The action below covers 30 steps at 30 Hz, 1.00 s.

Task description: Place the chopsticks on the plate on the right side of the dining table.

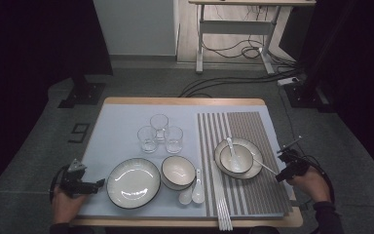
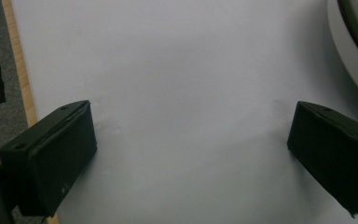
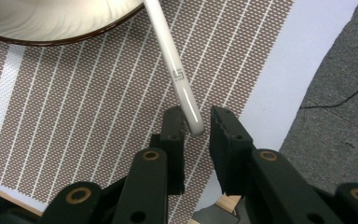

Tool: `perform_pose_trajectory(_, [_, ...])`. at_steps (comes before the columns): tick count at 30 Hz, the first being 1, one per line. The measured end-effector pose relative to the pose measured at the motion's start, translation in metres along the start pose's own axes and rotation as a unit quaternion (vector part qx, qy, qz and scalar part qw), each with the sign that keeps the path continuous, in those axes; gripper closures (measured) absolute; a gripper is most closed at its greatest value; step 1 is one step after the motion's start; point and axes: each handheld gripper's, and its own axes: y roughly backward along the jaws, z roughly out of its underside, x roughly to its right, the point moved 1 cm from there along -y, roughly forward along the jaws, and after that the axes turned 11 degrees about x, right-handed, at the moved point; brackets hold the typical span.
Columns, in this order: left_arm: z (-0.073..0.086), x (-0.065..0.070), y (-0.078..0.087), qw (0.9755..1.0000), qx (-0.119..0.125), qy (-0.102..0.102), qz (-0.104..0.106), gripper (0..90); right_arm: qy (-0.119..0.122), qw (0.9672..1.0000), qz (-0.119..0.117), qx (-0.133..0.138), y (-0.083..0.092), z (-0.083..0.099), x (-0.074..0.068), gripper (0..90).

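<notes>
Chopstick lay on the striped mat at the right, its far end on the plate rim — the right gripper had narrowed around its near tip, perhaps just touching — squeezing squarely would stop it rolling.
</notes>
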Motion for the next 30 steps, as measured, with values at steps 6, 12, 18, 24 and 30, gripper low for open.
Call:
perform_pose_trajectory(6, [0.0,0.0,0.0,1.0,0.0,0.0,0.0,0.9,-0.001,1.0,0.004,0.002,0.0,-0.001,0.004,76.1])
perform_pose_trajectory(12, [0.0,0.0,0.0,1.0,0.0,0.0,0.0,0.9,-0.003,1.0,0.006,0.004,0.001,-0.003,0.007,77.1])
perform_pose_trajectory(18, [0.0,0.0,0.0,1.0,0.0,0.0,0.0,0.9,-0.006,0.9999,0.01,0.003,-0.001,-0.006,0.01,78.1])
perform_pose_trajectory(24, [0.0,0.0,0.0,1.0,0.0,0.0,0.0,0.9,-0.005,0.9999,0.013,0.003,-0.002,-0.009,0.013,78.1])
perform_pose_trajectory(30, [0.0,0.0,0.0,1.0,0.0,0.0,0.0,0.9,-0.005,0.9999,0.016,0.003,-0.003,-0.012,0.015,78.0])
